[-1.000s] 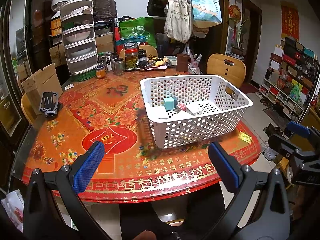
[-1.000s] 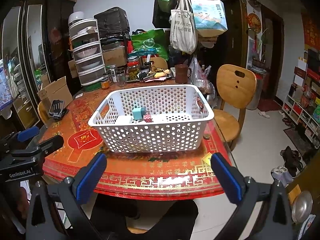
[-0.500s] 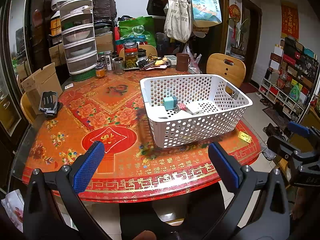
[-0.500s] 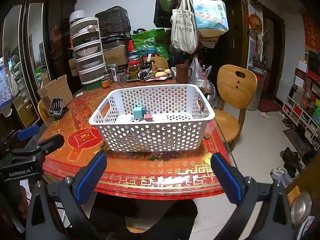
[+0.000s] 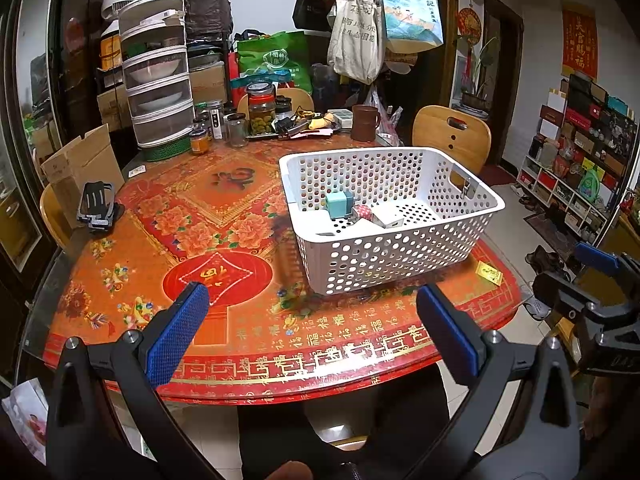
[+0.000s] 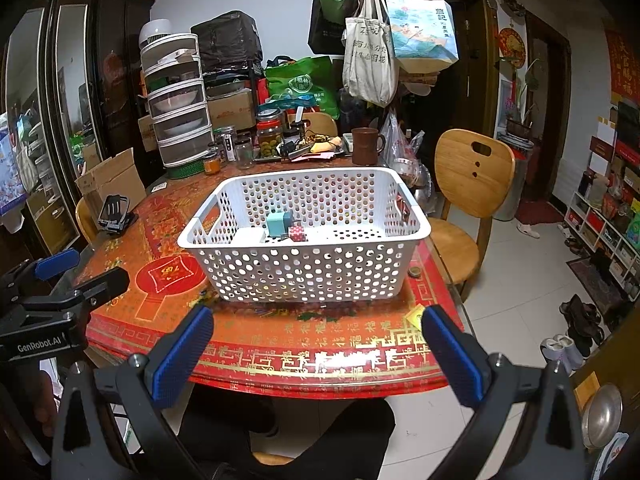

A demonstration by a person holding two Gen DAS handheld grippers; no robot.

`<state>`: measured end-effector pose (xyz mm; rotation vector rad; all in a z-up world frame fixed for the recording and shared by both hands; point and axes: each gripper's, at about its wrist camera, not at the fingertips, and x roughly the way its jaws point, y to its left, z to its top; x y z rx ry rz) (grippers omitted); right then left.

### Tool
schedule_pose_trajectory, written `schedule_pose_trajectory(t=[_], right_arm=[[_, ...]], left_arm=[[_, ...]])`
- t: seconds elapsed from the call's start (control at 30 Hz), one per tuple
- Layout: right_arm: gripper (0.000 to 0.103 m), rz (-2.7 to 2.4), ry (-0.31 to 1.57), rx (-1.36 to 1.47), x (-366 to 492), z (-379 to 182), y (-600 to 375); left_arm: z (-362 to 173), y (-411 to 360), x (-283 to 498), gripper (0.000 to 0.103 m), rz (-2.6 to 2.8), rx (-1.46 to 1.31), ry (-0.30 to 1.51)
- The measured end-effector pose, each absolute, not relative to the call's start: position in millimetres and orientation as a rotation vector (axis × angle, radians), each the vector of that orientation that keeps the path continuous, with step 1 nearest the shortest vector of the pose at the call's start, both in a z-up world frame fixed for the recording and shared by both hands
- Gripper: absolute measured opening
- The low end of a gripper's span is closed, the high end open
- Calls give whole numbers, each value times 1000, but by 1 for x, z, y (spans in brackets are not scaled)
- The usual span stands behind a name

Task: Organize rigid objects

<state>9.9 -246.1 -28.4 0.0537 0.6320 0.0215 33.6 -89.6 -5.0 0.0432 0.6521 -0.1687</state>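
Keep the left gripper point(image 5: 310, 296) and the right gripper point(image 6: 316, 316) as now: fingers spread wide apart, nothing between them, both in front of the white basket point(image 5: 380, 248) near the table point(image 5: 224, 200) edge. Look inside the basket, close to its front wall: a teal box point(image 5: 339, 205) standing upright, a red dotted cube point(image 5: 362, 211) just beside it, and a white box point(image 5: 386, 214) lying flat. Seems almost done. Check outside the basket next: a small yellow card point(image 5: 489, 273) flat on the table, just beside the basket's front right corner. Maybe pick that one next, though too small to tell how stiff. Come down slowly, pinch its thin edges, lift, then drop it over the basket's rim. Mind the basket's long side, running left to right in the right wrist view, with the handle holes in the two short ends.
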Motion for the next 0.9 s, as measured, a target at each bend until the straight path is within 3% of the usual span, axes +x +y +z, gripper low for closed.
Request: schedule_pose_trajectory(t=[0.9], right_arm=[[103, 24, 639, 46, 8, -34, -243]], left_arm=[[-10, -89, 34, 102, -176, 43, 656]])
